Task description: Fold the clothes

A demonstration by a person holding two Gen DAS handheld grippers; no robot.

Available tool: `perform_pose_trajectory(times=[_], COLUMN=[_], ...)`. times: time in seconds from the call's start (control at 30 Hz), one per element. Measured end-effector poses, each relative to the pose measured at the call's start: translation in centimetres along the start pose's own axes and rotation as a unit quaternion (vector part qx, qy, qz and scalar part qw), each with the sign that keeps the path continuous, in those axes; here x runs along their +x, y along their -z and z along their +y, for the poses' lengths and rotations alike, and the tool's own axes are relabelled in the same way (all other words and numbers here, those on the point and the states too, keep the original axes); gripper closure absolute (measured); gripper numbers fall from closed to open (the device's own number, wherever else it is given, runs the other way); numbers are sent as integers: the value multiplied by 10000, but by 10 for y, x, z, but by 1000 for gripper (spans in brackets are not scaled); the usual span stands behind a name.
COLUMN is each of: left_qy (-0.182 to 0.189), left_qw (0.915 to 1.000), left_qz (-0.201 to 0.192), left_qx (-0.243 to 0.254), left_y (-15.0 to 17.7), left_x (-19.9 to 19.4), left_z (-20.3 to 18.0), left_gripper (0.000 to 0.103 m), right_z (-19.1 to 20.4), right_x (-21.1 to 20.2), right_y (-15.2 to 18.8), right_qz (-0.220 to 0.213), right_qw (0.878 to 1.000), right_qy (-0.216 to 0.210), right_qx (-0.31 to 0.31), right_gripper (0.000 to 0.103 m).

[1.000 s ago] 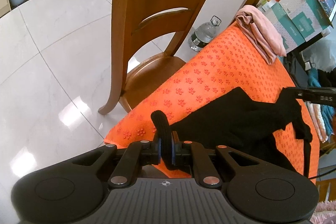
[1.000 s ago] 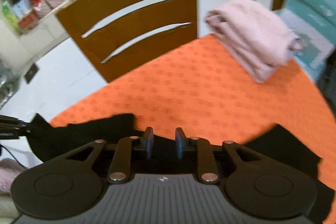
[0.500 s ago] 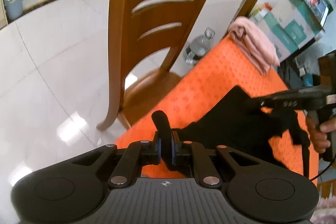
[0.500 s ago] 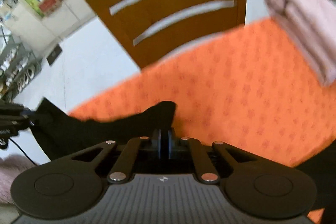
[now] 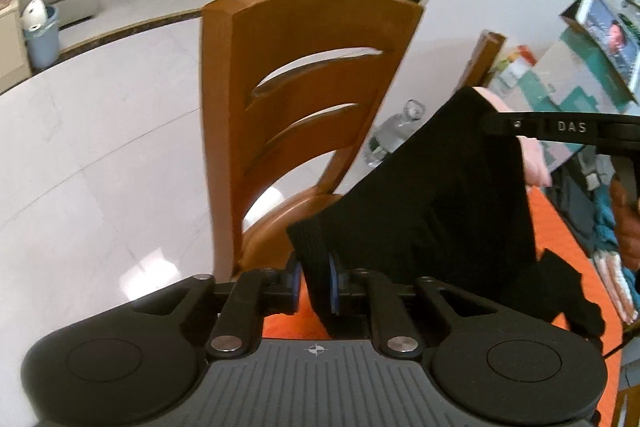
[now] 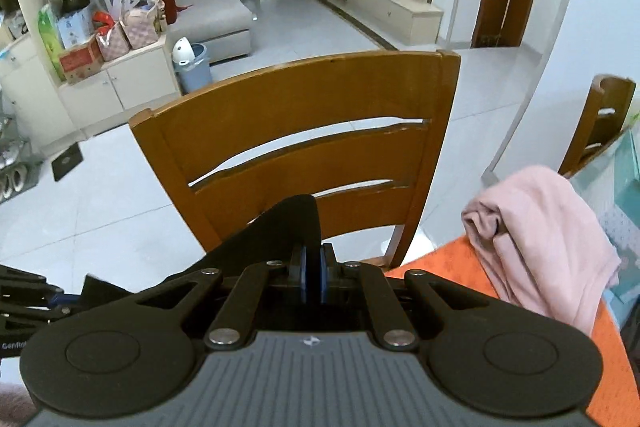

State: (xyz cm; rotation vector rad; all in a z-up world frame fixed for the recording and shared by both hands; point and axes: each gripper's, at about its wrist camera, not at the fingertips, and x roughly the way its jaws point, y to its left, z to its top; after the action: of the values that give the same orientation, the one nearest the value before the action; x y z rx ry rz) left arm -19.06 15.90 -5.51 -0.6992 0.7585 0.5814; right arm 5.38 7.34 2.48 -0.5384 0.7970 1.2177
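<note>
White floor tiles and a chair (image 5: 296, 115) fill the background beyond an orange mat (image 5: 560, 231); the left gripper (image 5: 314, 281) is clamped on a ribbed edge of the black garment (image 5: 440, 211), the right gripper (image 6: 313, 277) pinched on another corner. Held between them, the cloth hangs above the mat, probably spread to find its shape for folding; a pink bundle (image 6: 544, 239) sits folded at the mat's far end.

Chair (image 6: 296, 143) stands behind the tabletop (image 6: 448, 263), facing me. Folded garment (image 6: 536, 239) lies on tabletop at my right. Bottle (image 5: 390, 139) on floor beyond chair, beside tabletop edge.
</note>
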Motion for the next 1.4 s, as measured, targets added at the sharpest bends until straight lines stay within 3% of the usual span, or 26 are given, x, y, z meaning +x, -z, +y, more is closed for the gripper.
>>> perform_pose_trajectory(times=[0.17, 0.33, 0.77, 0.9, 1.17, 1.4], left_qy=[-8, 100, 485, 497, 270, 258], left_qw=[10000, 9997, 9902, 9850, 9725, 9721], left_qz=[90, 224, 758, 1005, 1394, 1265], left_qx=[-4, 98, 1069, 1313, 1849, 1958], left_y=[-2, -2, 3, 8, 18, 16], left_x=[0, 2, 25, 36, 54, 51], left_z=[4, 2, -30, -36, -42, -55], left_gripper=[71, 65, 54, 54, 53, 53], right_z=[-2, -14, -37, -43, -48, -54], right_x=[-2, -18, -76, -92, -117, -136], right_y=[9, 33, 139, 177, 260, 314], right_qz=[25, 144, 334, 438, 712, 851], right_qw=[9998, 9983, 9844, 9745, 9457, 9198], right_qy=[58, 52, 667, 953, 1448, 1890], right_qx=[183, 555, 1594, 1984, 2823, 3332], right_gripper=[79, 79, 70, 64, 64, 64])
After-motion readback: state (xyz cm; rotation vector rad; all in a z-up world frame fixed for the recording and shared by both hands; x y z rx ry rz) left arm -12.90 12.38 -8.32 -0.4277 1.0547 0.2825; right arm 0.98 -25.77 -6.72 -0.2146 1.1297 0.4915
